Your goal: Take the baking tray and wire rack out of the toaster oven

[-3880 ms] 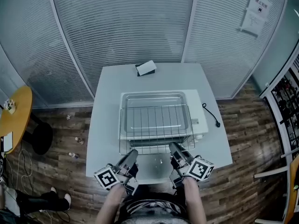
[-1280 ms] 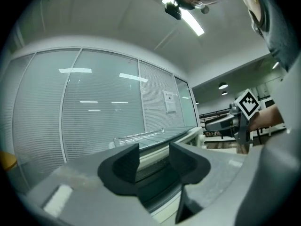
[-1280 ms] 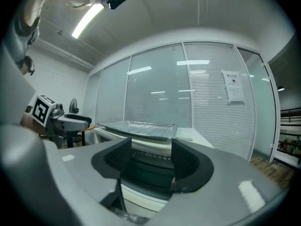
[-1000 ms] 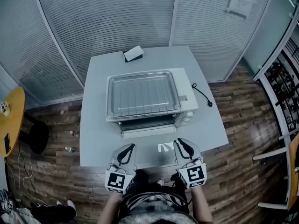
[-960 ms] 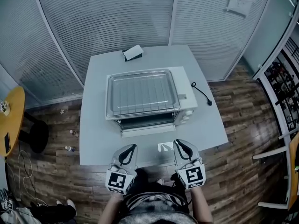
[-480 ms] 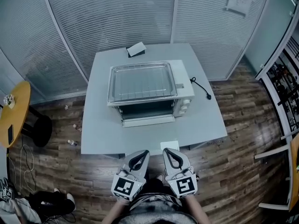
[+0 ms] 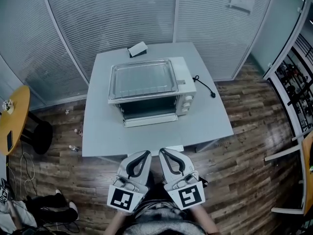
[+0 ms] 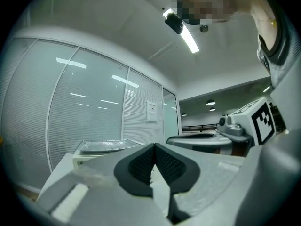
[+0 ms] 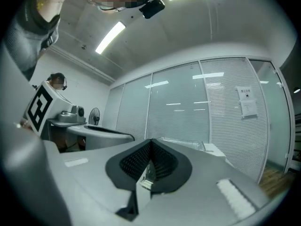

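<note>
The white toaster oven stands on the table with its door folded down and its cavity dark. On its roof lies the metal baking tray with the wire rack's bars showing on it. My left gripper and right gripper hang side by side in front of the table's near edge, away from the oven. Both are shut with nothing between the pads. In the left gripper view the shut left gripper points toward the tray. The right gripper view shows its own shut right gripper and the tray.
The white table also bears a small box at the back and the oven's black cord at the right. A round yellow table and a dark stool stand at the left. Blind-covered glass walls close the back.
Both grippers have drawn back from the table's front edge toward my body and come close together. The tray and rack stay on the oven's roof.
</note>
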The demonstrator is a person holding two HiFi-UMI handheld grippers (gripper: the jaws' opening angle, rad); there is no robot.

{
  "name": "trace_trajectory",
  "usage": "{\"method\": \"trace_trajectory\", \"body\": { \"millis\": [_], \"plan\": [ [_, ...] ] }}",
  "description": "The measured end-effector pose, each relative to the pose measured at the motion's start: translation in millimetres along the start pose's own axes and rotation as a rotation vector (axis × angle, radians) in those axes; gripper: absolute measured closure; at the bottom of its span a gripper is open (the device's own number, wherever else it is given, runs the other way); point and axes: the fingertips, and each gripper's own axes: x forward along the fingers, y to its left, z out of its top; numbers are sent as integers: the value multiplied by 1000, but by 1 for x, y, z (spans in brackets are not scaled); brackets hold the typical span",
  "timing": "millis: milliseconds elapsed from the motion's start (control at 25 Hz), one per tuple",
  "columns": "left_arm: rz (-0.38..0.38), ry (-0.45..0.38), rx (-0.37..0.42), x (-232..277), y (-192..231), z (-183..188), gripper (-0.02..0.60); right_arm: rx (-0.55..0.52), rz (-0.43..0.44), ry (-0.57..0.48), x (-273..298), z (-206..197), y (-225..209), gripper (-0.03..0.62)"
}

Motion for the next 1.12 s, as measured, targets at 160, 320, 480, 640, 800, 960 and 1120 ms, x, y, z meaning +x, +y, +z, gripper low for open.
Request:
{"method": "trace_trajectory", "body": {
  "millis": [160, 320, 480, 640, 800, 960, 1120],
  "plan": [
    [20, -3, 16, -3, 2, -1, 578, 24, 5, 2, -1, -1, 4, 592],
    [28, 5, 1, -6, 2, -9, 578, 31, 10, 13, -3, -7, 6, 592],
    [31, 15, -13, -9, 1, -12, 578, 54, 8, 17, -5, -8, 6, 594],
    [26, 18, -12, -9, 2, -13, 578, 54, 11, 27, -5, -9, 6, 594],
    [24, 20, -19, -8, 4, -15, 578, 56, 13, 30, -4, -9, 7, 594],
    [24, 26, -23, -8, 7, -17, 578, 57, 5, 35, -3, -9, 6, 594],
    [21, 36, -18, -6, 11, -16, 578, 57, -1, 41, 0, -9, 4, 594]
  ]
}}
